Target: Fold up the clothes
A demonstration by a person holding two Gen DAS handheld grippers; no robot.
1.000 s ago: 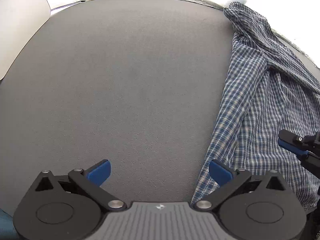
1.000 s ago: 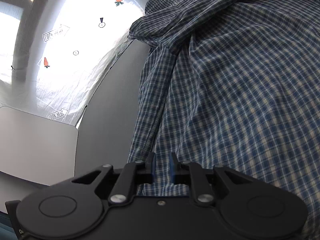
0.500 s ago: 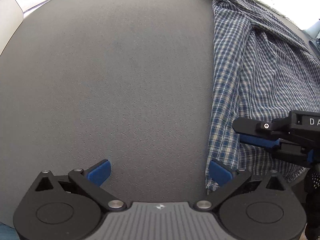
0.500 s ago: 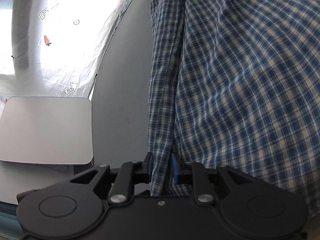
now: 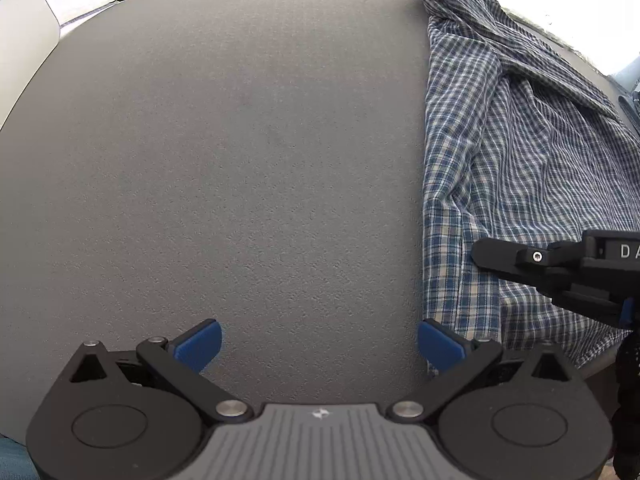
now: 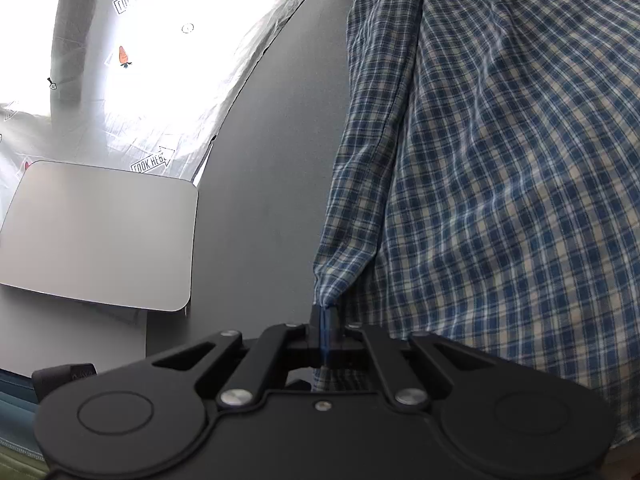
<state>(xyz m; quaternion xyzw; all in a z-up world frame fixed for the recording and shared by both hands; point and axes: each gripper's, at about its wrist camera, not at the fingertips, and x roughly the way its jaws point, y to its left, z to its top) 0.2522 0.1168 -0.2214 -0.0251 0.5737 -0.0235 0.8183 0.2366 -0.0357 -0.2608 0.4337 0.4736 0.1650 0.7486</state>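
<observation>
The right claw point(image 6: 325, 314) is clamped on a bunched edge of the checked shirt point(image 6: 500, 168), which lies on the grey surface point(image 5: 240, 160); the left claw point(image 5: 319, 340) hangs spread and empty. The shirt looks light and limp, best taken by hems or corners. The white sheet point(image 6: 160, 80) reads "COOK HERE".

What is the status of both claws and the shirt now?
Right claw shut on the plaid shirt edge. Left claw open over bare grey mat, empty. Nothing in the way.
</observation>
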